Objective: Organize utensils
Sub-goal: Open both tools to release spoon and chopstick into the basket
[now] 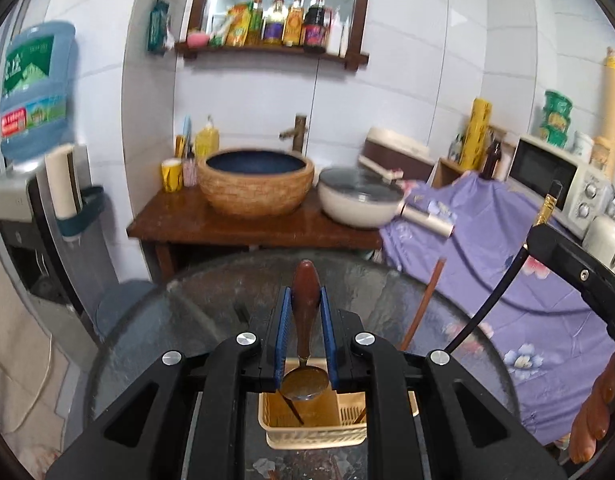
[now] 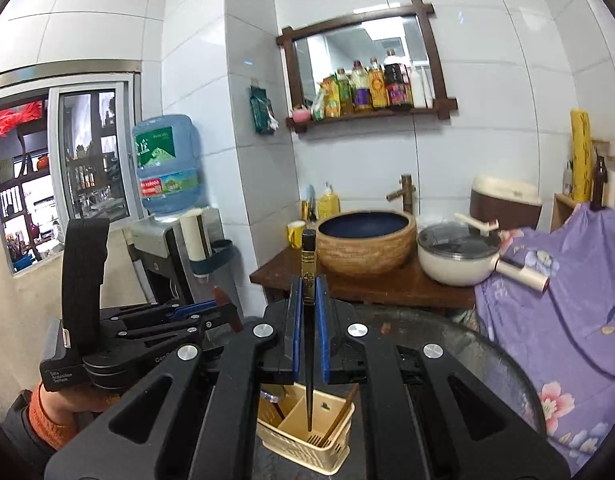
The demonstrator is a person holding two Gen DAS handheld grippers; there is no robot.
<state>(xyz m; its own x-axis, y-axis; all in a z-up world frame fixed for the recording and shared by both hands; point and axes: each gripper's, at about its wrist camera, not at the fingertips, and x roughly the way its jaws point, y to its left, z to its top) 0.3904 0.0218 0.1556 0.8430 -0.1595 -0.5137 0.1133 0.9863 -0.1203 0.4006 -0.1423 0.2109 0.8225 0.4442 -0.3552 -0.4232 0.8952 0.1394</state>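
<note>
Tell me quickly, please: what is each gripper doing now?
Left gripper: closed on a spoon by its wooden handle.
Right gripper: closed on a black chopstick.

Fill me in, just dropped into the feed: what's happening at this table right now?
A person is sorting utensils into a yellow caddy on a round glass table, one gripper in each hand. The left gripper is clamped on a wooden-handled spoon, bowl end hanging over the caddy. The right gripper pinches a black chopstick, tip pointing into a compartment. A brown chopstick leans in the caddy already.
</note>
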